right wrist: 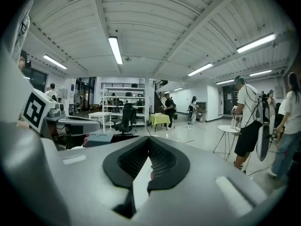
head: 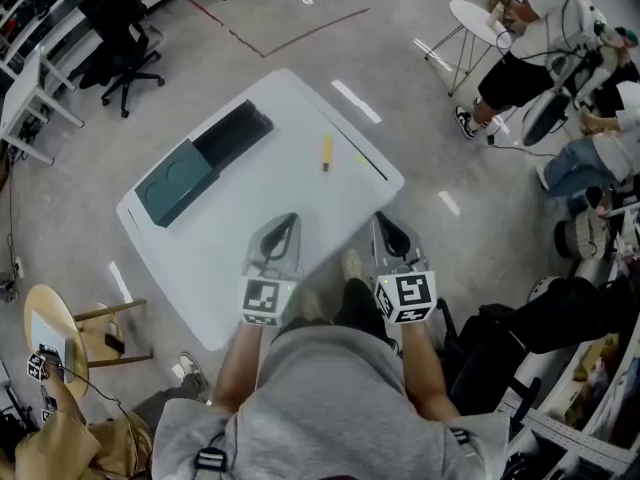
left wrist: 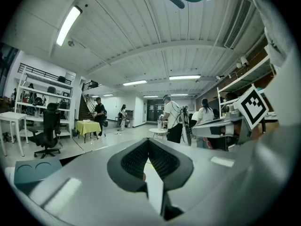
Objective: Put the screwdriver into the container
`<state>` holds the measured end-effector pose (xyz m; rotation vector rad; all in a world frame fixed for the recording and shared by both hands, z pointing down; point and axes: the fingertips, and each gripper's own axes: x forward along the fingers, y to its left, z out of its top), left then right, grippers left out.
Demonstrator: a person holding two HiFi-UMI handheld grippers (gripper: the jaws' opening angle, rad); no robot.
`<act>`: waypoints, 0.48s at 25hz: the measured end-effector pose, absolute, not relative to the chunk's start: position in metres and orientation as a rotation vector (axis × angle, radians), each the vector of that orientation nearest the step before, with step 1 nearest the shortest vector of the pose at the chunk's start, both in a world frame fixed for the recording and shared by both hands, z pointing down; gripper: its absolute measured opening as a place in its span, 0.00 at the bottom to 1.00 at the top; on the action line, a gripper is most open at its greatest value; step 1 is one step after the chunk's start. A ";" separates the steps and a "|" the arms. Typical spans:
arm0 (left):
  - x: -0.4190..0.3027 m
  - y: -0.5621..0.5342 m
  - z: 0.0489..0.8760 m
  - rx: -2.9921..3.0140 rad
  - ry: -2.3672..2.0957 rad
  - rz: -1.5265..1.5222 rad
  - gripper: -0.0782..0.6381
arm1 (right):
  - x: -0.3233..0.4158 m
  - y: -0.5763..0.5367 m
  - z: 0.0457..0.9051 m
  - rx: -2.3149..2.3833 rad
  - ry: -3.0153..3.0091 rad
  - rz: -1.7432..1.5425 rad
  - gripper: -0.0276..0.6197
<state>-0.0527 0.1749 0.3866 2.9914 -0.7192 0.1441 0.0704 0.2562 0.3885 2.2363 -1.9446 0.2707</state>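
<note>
At the far left of the white table (head: 250, 200) sat the container (head: 176, 180), a long box with a teal end and a dark open trough, lying slantwise toward the far corner. My left gripper (head: 288, 224) hovered over the table's near side with its jaws closed tip to tip and nothing between them, its own view showing only the meshed pads meeting. It pointed almost level across the tabletop. Ahead of it and slightly to its right lay the screwdriver (head: 326, 152), a short yellow-handled tool flat on the bare surface, well apart from the container. Its long axis ran nearly straight away from me. It lay roughly between the lines of my two grippers, and neither looked clearly nearer, though the left seemed marginally closer and stood on the container's side. My right gripper (head: 386, 224) hung at the table's near right edge with its jaws likewise pressed together and empty, tipped a little below level. Both forearms reached forward side by side from my body, the marker cubes facing up. I judged the pick not yet begun. Whichever gripper went would have to open, reach forward and close across the shaft.
</note>
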 end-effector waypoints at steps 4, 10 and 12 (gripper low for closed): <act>-0.043 0.160 0.388 2.976 -0.764 0.146 0.12 | 0.083 0.235 0.392 2.198 -1.977 0.299 0.05; -0.025 0.119 0.395 2.920 -0.885 0.165 0.13 | 0.107 0.180 0.401 2.097 -2.049 0.339 0.05; -0.018 0.098 0.403 2.903 -0.912 0.175 0.12 | 0.115 0.153 0.410 2.063 -2.074 0.367 0.05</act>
